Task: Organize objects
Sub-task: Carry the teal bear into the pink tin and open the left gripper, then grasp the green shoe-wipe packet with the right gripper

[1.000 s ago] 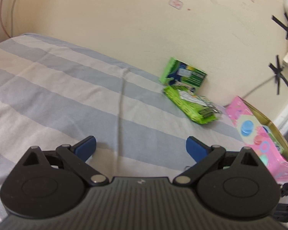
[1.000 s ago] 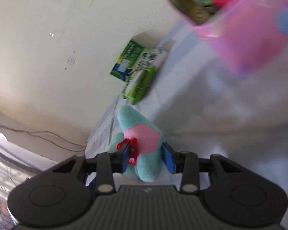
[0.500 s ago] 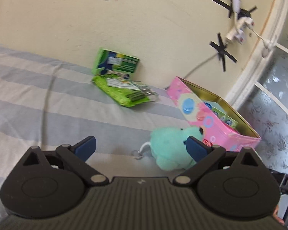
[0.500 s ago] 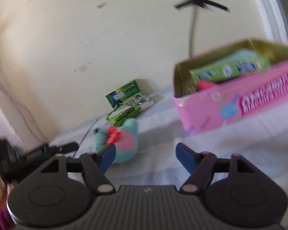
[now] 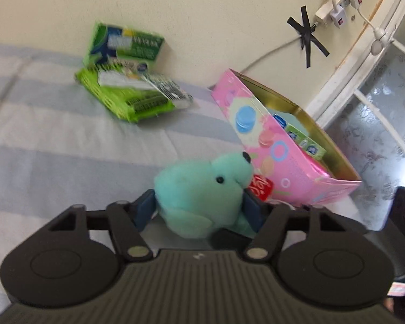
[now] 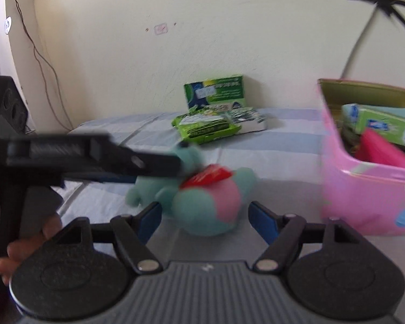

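- Grip on the plush toy (image 5: 199,189): left gripper (image 5: 199,212) closing on its teal body, blue pads (image 5: 145,210) already pressed into the fur on both flanks, head and red tag (image 5: 260,187) poking out ahead.
- Location of the toy: low over the striped bedsheet (image 5: 54,162), just beside the near wall of the pink box (image 5: 259,135); contact with the sheet hard to tell from either view.
- Squeeze only until the stuffing stops giving. Soft fur likely to slip if pinched at the edge, so hold across the thick middle, as now.
- Right gripper (image 6: 205,218): jaws well apart and closing a little, toy just ahead of the pads and untouched. Draw it back and clear before lifting, so only one tool carries the load.
- Mind the crossing. Seen from the right wrist, left tool reaching in from the side over the toy's head; avoid knocking one against the other.
- Lift straight up past the box rim, then over the open top. Interior already part-filled with green cartons and something pink, so aim for the freer end.
- Leave the green packets (image 5: 132,100) by the wall alone for now.
- Watch the tag: easy to snag on the gold rim on the way in.
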Motion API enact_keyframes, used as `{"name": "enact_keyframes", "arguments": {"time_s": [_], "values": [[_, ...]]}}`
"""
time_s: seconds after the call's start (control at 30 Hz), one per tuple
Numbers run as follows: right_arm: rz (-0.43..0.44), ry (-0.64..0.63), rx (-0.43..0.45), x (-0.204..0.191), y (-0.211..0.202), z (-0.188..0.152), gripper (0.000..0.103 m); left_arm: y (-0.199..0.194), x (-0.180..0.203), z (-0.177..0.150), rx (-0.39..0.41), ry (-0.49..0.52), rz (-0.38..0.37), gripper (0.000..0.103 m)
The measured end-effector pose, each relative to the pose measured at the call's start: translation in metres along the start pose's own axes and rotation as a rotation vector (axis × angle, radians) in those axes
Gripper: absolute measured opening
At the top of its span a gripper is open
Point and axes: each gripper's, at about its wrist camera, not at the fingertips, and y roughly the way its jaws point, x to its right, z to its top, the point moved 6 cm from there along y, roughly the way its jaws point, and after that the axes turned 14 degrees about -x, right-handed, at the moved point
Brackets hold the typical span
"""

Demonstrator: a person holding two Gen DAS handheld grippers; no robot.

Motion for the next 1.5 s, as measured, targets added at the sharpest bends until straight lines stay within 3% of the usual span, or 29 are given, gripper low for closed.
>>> {"name": "enact_keyframes", "arguments": {"time_s": [0.07, 0.1, 0.17, 0.3, 0.4, 0.57, 0.7, 0.73, 0.8, 0.87, 0.9, 1.03, 1.13, 1.33, 1.5], "values": [[0.000, -0.006, 0.028, -0.002, -0.001, 0.002, 0.066, -0.009, 0.007, 0.002, 0.030, 0.012, 0.044, 0.065], [0.018, 0.003, 0.042, 0.000, -0.007, 0.004, 0.060, -0.018, 0.017, 0.007, 0.056, 0.027, 0.046, 0.065], [0.038, 0.014, 0.123, 0.005, -0.031, 0.010, 0.059, -0.031, 0.041, 0.019, 0.105, 0.070, 0.025, 0.065], [-0.069, -0.026, 0.295, 0.027, -0.087, 0.021, 0.061, -0.028, 0.112, 0.045, 0.168, 0.208, -0.017, 0.067], [-0.178, -0.005, 0.333, 0.064, -0.112, 0.017, 0.063, 0.009, 0.155, 0.055, 0.126, 0.277, -0.045, 0.067], [-0.255, 0.144, 0.273, 0.138, -0.121, 0.002, 0.063, 0.081, 0.201, 0.060, 0.009, 0.311, -0.067, 0.067], [-0.369, 0.218, 0.288, 0.175, -0.119, -0.005, 0.068, 0.118, 0.220, 0.061, -0.034, 0.341, -0.013, 0.072], [-0.405, 0.237, 0.301, 0.182, -0.118, -0.005, 0.075, 0.121, 0.222, 0.061, -0.014, 0.356, 0.027, 0.075], [-0.453, 0.266, 0.333, 0.194, -0.113, -0.009, 0.087, 0.119, 0.223, 0.065, 0.049, 0.383, 0.114, 0.085], [-0.553, 0.245, 0.358, 0.196, -0.110, -0.011, 0.090, 0.113, 0.219, 0.066, 0.081, 0.389, 0.178, 0.085], [-0.563, 0.230, 0.370, 0.195, -0.112, -0.009, 0.091, 0.107, 0.216, 0.066, 0.091, 0.386, 0.182, 0.085], [-0.484, 0.239, 0.430, 0.189, -0.124, -0.011, 0.092, 0.078, 0.201, 0.062, 0.152, 0.344, 0.180, 0.085], [-0.457, 0.231, 0.459, 0.181, -0.129, -0.008, 0.092, 0.058, 0.184, 0.055, 0.187, 0.335, 0.224, 0.085], [-0.387, 0.237, 0.518, 0.153, -0.145, -0.006, 0.092, 0.018, 0.123, 0.042, 0.201, 0.251, 0.289, 0.085], [-0.247, 0.193, 0.513, 0.102, -0.143, 0.008, 0.092, 0.001, 0.052, 0.029, 0.156, 0.199, 0.431, 0.085]]}}
